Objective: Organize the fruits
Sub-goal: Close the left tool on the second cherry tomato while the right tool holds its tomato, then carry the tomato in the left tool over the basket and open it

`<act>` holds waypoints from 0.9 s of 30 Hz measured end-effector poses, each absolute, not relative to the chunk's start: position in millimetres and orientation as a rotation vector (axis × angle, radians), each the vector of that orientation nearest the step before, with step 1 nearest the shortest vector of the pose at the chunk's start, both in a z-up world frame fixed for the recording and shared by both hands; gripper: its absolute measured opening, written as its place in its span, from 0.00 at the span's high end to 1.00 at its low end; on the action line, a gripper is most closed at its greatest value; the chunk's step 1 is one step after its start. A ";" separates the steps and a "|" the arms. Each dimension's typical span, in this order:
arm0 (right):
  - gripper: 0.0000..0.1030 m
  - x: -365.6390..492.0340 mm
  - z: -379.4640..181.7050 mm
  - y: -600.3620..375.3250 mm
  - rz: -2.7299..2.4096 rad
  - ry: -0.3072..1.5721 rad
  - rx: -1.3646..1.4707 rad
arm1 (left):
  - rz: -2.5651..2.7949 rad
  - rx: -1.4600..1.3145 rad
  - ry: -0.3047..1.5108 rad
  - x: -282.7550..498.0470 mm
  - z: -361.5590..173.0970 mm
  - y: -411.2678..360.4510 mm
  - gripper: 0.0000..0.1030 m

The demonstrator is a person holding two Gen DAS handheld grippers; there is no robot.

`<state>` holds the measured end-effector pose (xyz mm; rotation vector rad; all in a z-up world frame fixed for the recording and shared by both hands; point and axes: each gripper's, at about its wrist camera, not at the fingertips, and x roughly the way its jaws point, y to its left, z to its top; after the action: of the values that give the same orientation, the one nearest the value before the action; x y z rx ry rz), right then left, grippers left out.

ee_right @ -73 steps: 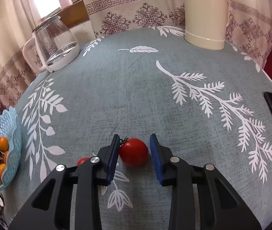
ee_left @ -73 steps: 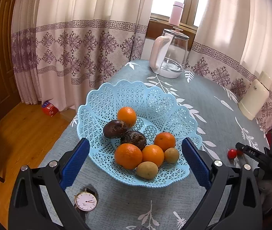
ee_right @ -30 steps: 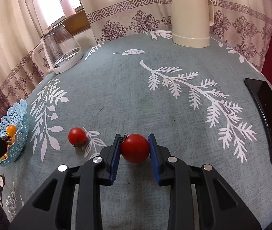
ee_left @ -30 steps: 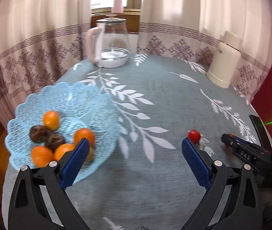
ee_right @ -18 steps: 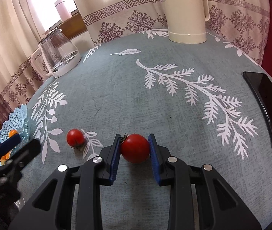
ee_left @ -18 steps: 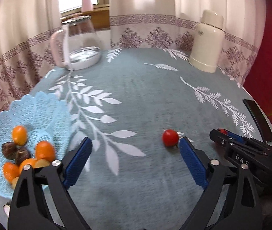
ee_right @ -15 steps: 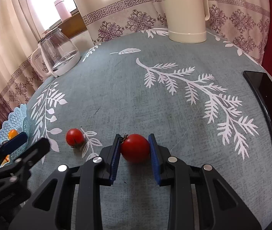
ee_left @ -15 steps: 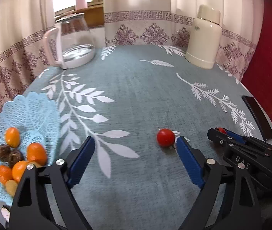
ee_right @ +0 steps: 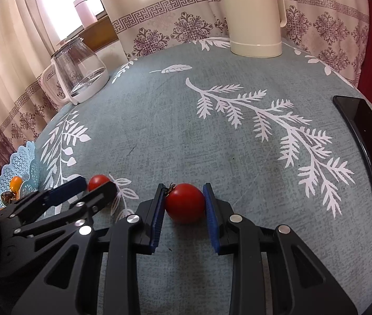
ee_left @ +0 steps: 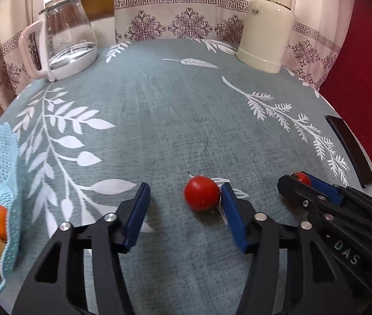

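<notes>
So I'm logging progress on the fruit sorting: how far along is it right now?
Done: oranges and other fruit sit in the blue basket. In hand: the right hand-held gripper is shut on one tomato; the left hand-held gripper is open around the second tomato. Left: both tomatoes must reach the basket.

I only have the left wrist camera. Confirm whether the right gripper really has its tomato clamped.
Observer: Yes. In the right wrist view the right gripper has both blue pads pressed against the large tomato, one on each side.
Operator: Report where the stem sits.
Observer: The stem is at the upper left of the tomato, right against the left-hand pad.
Operator: Say if it is lifted.
Observer: I cannot tell; it sits low over the tablecloth.
</notes>
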<state>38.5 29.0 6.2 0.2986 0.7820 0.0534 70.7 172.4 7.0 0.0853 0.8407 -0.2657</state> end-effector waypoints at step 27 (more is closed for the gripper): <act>0.72 36.6 9.6 30.8 0.062 0.763 0.291 | -0.260 0.016 0.812 56.6 15.5 185.6 0.73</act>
<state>36.6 30.8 9.6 0.2908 0.7627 0.0618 56.6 185.6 15.5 0.0155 0.8124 -0.2604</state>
